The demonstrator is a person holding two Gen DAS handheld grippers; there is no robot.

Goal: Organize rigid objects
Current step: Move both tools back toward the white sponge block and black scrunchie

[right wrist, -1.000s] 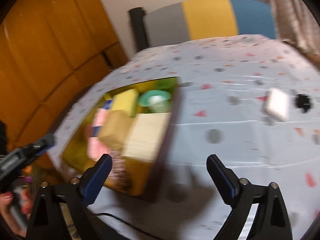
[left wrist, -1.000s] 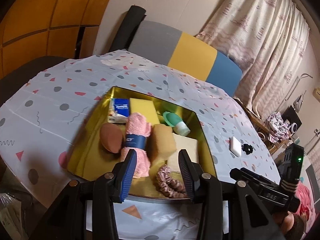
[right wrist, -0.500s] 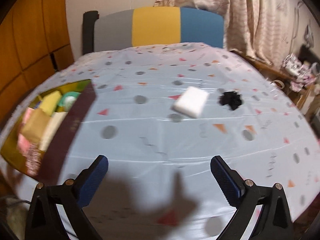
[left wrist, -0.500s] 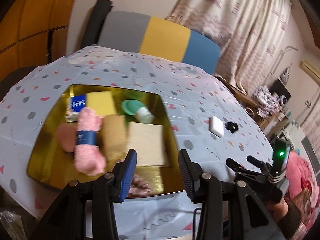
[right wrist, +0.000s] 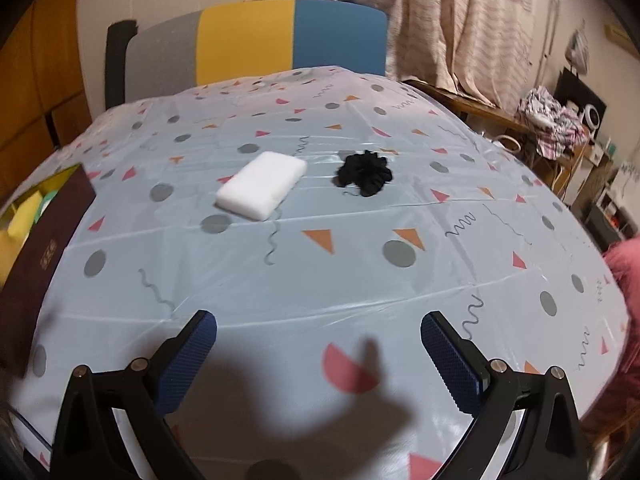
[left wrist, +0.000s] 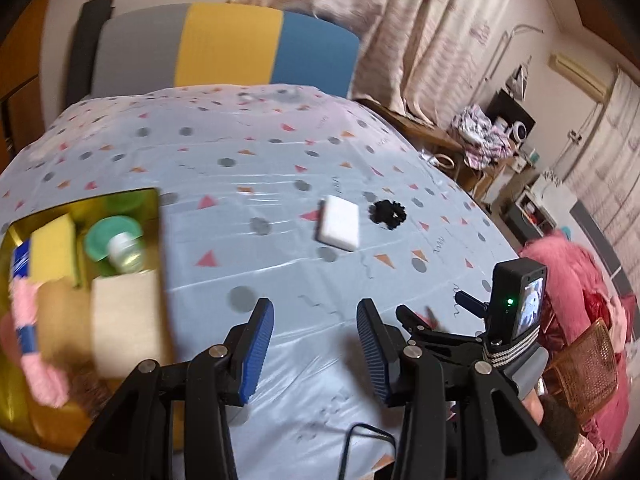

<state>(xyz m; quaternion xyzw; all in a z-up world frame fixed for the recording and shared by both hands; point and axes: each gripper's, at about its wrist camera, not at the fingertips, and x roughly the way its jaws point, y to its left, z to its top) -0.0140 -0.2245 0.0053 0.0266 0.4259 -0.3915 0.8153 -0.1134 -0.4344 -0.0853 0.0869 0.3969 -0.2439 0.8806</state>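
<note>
A white rectangular block lies on the patterned tablecloth, with a black scrunchie just right of it; both also show in the left wrist view, the block and the scrunchie. A gold-lined box at the left holds a yellow sponge, a green-capped bottle, a beige block and a pink towel roll. My left gripper is open and empty over the table's near edge. My right gripper is wide open and empty, well short of the block.
The box's dark outer wall stands at the left in the right wrist view. A grey, yellow and blue chair back is behind the table. The right gripper's camera shows at the left wrist view's right. Clutter and curtains lie at the far right.
Both views have swung right, away from the box, toward the white block and scrunchie. The box has slid to the left edge of each view. Both grippers stay open.
</note>
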